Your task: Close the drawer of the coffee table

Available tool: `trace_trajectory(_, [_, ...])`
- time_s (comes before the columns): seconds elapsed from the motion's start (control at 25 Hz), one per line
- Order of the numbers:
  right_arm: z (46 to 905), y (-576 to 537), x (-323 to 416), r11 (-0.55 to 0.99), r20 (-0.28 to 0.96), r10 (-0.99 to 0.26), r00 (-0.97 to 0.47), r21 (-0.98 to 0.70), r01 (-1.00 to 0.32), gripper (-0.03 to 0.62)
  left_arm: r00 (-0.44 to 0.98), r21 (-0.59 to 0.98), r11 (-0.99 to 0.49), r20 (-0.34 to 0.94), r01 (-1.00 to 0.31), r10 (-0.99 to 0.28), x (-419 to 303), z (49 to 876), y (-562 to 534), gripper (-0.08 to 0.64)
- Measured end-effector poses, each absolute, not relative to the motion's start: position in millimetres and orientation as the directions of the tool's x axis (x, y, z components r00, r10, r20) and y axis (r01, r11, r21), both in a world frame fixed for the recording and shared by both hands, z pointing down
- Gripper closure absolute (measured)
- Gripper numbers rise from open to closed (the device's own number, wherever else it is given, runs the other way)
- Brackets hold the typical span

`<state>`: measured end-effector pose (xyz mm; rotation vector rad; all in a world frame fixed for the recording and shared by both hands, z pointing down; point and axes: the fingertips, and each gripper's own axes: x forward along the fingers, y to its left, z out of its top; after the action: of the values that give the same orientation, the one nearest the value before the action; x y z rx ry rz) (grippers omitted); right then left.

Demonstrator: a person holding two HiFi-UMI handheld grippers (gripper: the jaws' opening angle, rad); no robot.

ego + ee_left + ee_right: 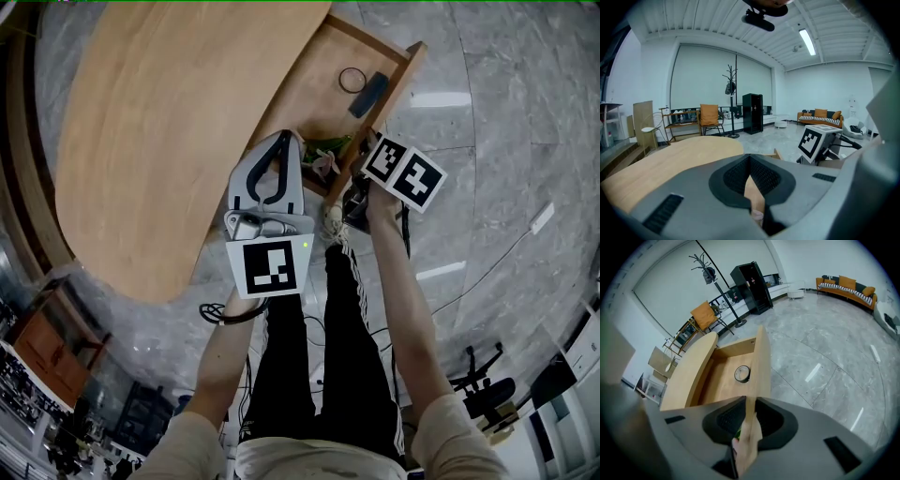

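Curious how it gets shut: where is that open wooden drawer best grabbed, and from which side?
Grip the open light-wood drawer by its thin upright front board, from above, jaws straddling its free top edge. No handle shows, and the board is slim enough to pinch; the right gripper is shut on it so.

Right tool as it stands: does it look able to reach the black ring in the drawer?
Probably not yet. The black ring lies uncovered in the open drawer, but the right tool is clamped on the drawer front and would have to let go first.
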<state>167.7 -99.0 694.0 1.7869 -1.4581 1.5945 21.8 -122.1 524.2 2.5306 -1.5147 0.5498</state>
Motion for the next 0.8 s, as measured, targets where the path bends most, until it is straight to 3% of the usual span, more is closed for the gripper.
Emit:
trace_trajectory(0.36, [705.7, -109.1, 159.4, -0.399, 0.880, -0.438, -0.185, -0.374, -0.837, 0.517, 0.417, -0.052, -0.473, 0.396, -0.879, -0.818, 20.1, 536.0, -121.7, 0.552])
trace_trajectory(0.8, [698.8, -141.5, 99.9, -0.329, 0.850, -0.468, -0.242, -0.421, -0.845, 0.512, 0.370, -0.063, -0.430, 0.407, -0.901, -0.835, -19.3, 539.8, -120.7, 0.552])
